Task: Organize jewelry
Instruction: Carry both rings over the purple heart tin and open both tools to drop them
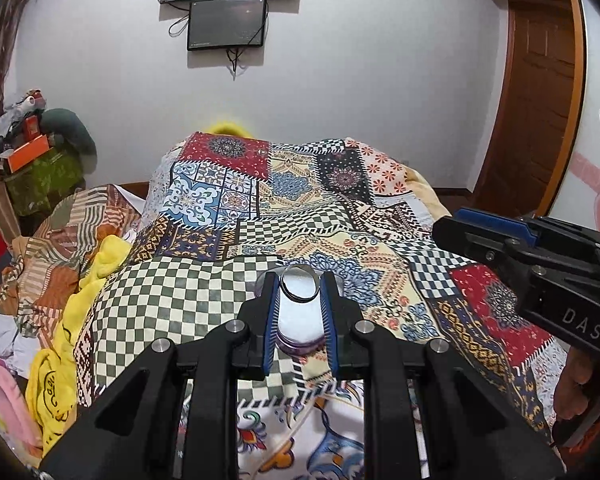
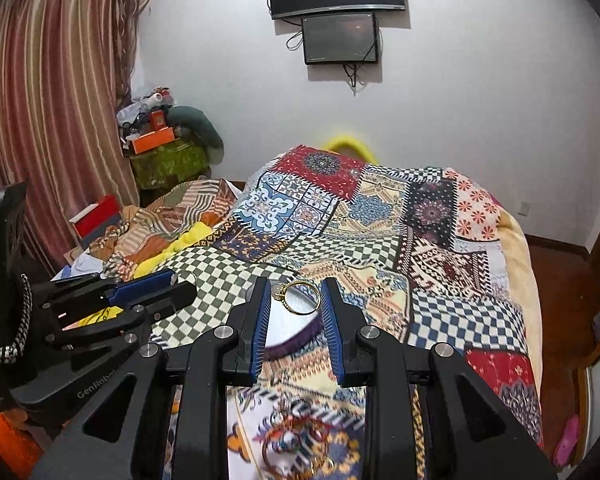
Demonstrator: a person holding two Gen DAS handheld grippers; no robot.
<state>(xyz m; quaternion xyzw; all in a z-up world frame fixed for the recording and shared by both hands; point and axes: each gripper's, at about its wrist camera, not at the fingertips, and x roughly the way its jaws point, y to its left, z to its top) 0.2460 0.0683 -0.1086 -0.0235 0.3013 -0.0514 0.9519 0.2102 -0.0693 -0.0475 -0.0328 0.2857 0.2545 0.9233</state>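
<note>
My left gripper [image 1: 299, 300] is shut on a round purple jewelry box with a mirrored lid [image 1: 300, 312], held above the patchwork bedspread [image 1: 204, 280]. In the right wrist view my right gripper [image 2: 294, 300] is shut on a thin gold ring [image 2: 300, 298], held over the mirrored box [image 2: 288, 328]. More jewelry [image 2: 296, 432], blurred, lies on the bedspread below the right gripper. The right gripper shows at the right edge of the left wrist view [image 1: 540, 256]; the left gripper shows at the left of the right wrist view [image 2: 148, 292].
The bed is covered by the patchwork spread [image 2: 380, 220] with rumpled striped and yellow cloths [image 1: 60, 280] on its left. A cluttered stand with an orange box [image 2: 152, 140] is by the curtain. Two screens [image 2: 332, 8] hang on the wall. A wooden door [image 1: 540, 100] is at the right.
</note>
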